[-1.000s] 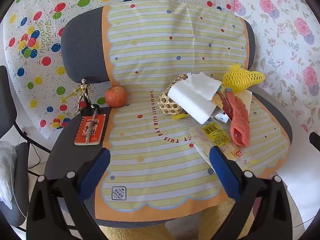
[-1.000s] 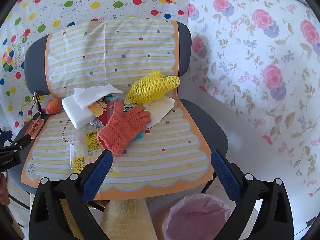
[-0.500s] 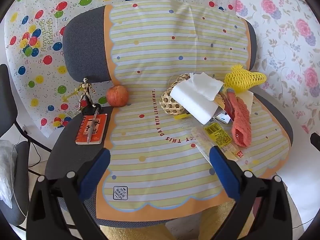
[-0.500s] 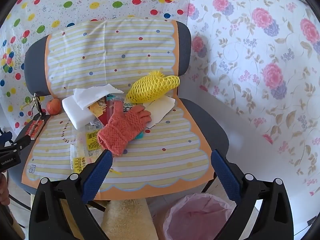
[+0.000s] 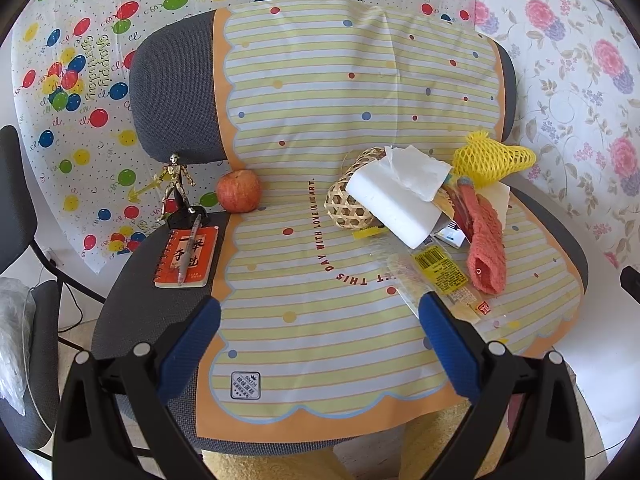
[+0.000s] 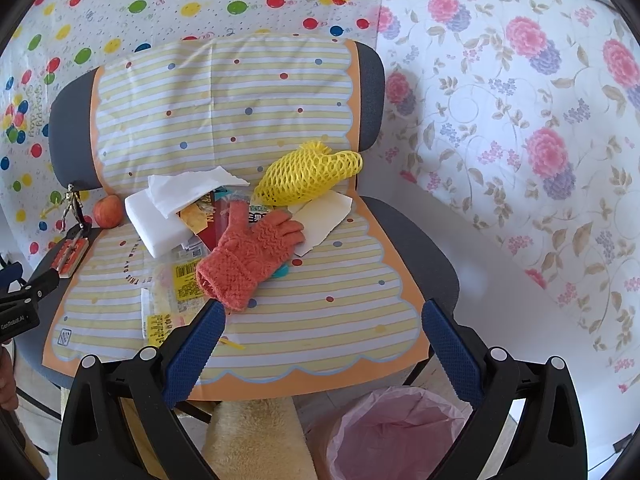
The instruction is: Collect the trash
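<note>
- Balloon-print sheet and floral wallpaper back a grey office chair (image 5: 172,92); striped yellow mat (image 5: 320,288) draped over its back and seat carries everything.
- L claw (image 5: 320,314): wide open, nothing held, blue pads hanging over front part of seat, bare mat between them.
- R claw (image 6: 322,322): wide open too, empty, over front edge of seat; its left pad sits just below cuff of the orange knit glove (image 6: 250,250).
- Trash pile lies ahead of both claws, on seat's right half in the left wrist view: clear wrappers w/ yellow barcode labels (image 5: 440,270) nearest, touching L claw's right pad in the view; then white foam block (image 5: 394,206) w/ tissue (image 5: 420,172) on top, woven bamboo ball (image 5: 346,200) tucked behind block, snack packets under glove.
- Yellow foam net (image 6: 310,174) at back of pile against backrest; cream paper scrap (image 6: 324,216) just under it, touching glove's fingertips.
- Small yellow strip (image 6: 232,345) near seat's front edge, beside R claw's left pad.
- Left side of seat, well apart from pile: apple (image 5: 239,191), gold figurine (image 5: 176,184) on black base, orange notebook (image 5: 188,256) w/ pen (image 5: 190,250) across it.
- Open room: mat's middle and front-left bare; right front of mat bare in the right wrist view.
- Pink-lined bin (image 6: 396,436) on floor below seat's front-right corner, under R claw.
- L claw's body shows at far left edge of the right wrist view, w/ part of a hand (image 6: 6,380) below it.
</note>
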A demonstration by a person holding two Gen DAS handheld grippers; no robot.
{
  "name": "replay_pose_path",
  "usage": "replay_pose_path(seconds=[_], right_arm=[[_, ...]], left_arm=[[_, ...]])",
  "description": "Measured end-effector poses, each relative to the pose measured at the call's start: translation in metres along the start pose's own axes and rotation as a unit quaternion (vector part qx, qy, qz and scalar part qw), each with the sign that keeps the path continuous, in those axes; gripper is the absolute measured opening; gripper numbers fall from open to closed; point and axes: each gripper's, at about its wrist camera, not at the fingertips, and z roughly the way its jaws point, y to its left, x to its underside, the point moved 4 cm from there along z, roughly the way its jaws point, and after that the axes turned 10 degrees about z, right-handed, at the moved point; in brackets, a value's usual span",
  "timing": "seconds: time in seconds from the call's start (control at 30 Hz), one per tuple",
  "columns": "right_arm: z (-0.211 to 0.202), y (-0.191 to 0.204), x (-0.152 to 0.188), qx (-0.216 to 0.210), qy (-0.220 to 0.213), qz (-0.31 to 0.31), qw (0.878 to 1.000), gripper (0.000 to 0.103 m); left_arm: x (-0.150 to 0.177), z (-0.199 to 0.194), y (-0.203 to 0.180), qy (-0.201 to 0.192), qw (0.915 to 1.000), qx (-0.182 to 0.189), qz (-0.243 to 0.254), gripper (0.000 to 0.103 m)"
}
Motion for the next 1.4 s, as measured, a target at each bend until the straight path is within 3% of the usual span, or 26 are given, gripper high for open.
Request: replay_pose_path(seconds=[1.4], right_arm=[[0.0019, 0.002, -0.0031, 0.001, 0.002, 0.0, 1.0, 0.097]], left_arm=[[-0.0008, 0.0011, 0.0032, 0.0, 1.0, -0.003, 0.002, 0.096]])
